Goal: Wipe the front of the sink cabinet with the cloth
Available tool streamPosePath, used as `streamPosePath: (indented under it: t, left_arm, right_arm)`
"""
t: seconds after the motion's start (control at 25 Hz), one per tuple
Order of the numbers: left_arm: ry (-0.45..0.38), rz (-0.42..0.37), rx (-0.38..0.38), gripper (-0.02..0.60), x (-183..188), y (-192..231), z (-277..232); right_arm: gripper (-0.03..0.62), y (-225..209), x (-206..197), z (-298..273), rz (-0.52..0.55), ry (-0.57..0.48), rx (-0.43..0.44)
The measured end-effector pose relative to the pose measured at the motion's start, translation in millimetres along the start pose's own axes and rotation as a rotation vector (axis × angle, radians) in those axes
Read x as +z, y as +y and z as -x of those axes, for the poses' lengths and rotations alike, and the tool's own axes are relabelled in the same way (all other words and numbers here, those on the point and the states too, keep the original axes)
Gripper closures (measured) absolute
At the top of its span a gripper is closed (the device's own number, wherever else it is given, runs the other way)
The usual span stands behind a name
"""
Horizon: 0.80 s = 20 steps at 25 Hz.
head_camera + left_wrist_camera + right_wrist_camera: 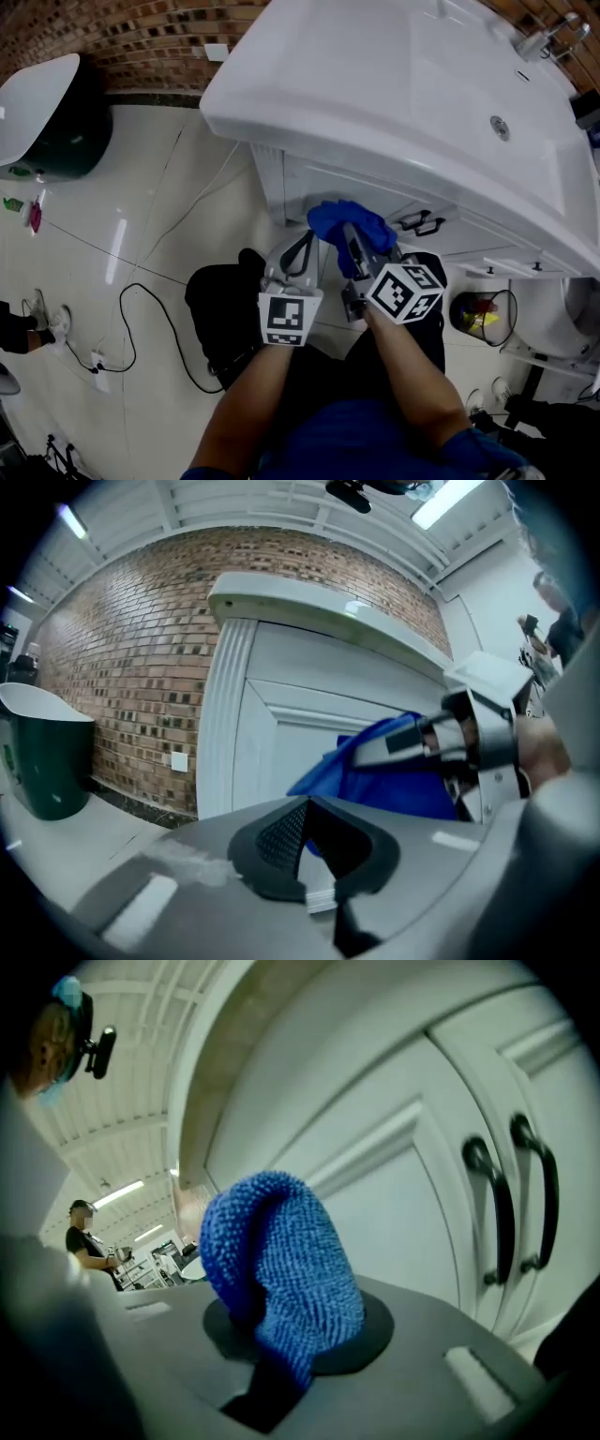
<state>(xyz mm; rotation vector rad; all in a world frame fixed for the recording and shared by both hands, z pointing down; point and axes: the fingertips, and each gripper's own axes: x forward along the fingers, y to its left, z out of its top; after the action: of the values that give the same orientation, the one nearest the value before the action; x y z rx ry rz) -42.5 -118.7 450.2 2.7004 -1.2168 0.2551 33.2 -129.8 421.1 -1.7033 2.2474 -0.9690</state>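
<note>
Right tool (pixel 353 242) clamps a blue microfiber cloth (pixel 281 1269) at the white sink cabinet (pixel 314 187) front; left tool (pixel 304 247) clenched, empty.

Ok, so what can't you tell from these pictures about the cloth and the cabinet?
- Whether the cloth touches the door: head view, the cloth itself covers the contact.
- How the right gripper bites it: right gripper view, cloth wraps the jaw tips.
- The door's lower part: head view, behind the left gripper and the right one.
</note>
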Motion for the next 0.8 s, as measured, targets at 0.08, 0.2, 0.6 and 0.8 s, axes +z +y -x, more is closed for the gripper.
streamPosePath:
  t: [0.08,0.2,0.6,0.8]
  left_arm:
    - [-0.015,-0.017,-0.015,0.58,3,-9,1]
    - [-0.022,-0.035,-0.025,0.58,3,-19,3]
    - [-0.008,-0.024,-0.011,0.58,0,-13,2]
    - [0.01,-0.002,-0.006,0.58,-5,-9,-3]
  right_arm:
    - [0.523,16,29,5,0.006,-0.06,0.054]
    - [0.523,20,52,0,-0.002,-0.091,0.077]
    - [0.522,-32,18,-11,-0.1,-0.011,-0.055]
    - [0.523,-64,-22,-22,-0.141,0.069,-0.118]
